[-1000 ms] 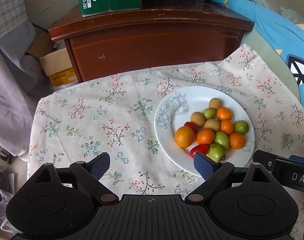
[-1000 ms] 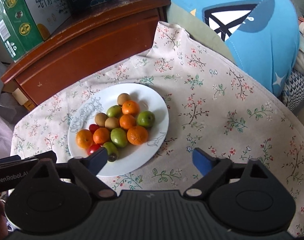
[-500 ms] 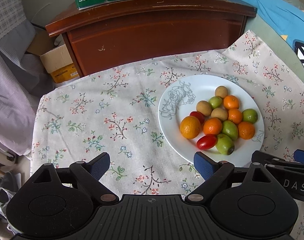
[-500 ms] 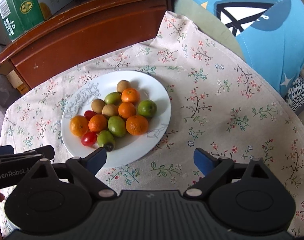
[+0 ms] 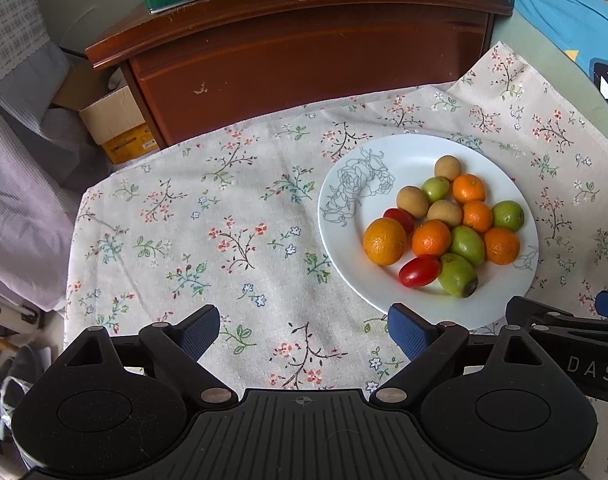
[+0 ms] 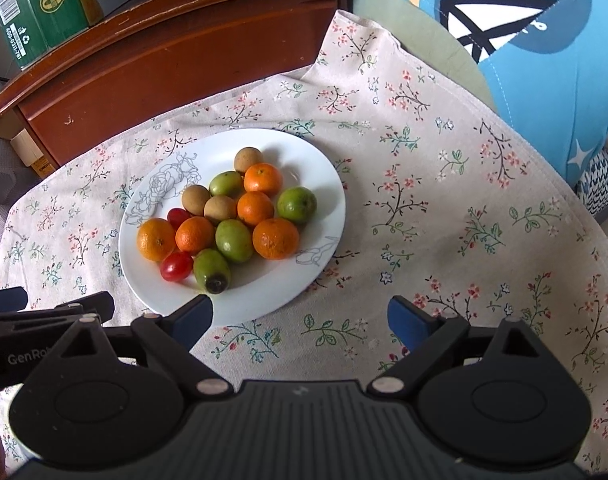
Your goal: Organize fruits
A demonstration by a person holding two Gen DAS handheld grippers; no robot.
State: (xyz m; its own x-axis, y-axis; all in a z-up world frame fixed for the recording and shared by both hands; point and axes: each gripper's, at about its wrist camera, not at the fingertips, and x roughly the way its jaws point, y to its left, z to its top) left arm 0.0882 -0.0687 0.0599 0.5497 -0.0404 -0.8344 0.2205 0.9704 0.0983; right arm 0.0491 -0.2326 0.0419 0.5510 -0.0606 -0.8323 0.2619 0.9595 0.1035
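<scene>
Since the earlier frames the plate [image 5: 424, 152] and its fruit have slid a little up and to the right in the left wrist view, and the red tomato at the near edge of the pile, half hidden behind a blue pad a second ago, now shows whole. Nothing on the plate itself has shifted.

The left gripper [image 5: 304, 326] hangs over bare floral tablecloth [image 5: 223, 240] at the bottom of the frame, its fingers spread wide with only cloth between them. The right gripper [image 6: 299, 316] is likewise spread wide and holds nothing; its left pad overlaps the near rim of the plate in the picture, though whether it touches the rim I cannot tell.

The white plate sits right of centre in the left view and left of centre in the right view. On it the fruit lies in one touching cluster: oranges [image 6: 275, 238], green fruits [image 6: 233, 240], small brown round fruits [image 6: 219, 208] and two cherry tomatoes [image 6: 176, 266]. The largest orange [image 5: 384, 241] lies on the left side of the pile.

A brown wooden cabinet [image 5: 304, 52] fills the upper part of both frames, with a green carton [image 6: 35, 8] on top. Blue fabric [image 6: 544, 60] occupies the upper right.
</scene>
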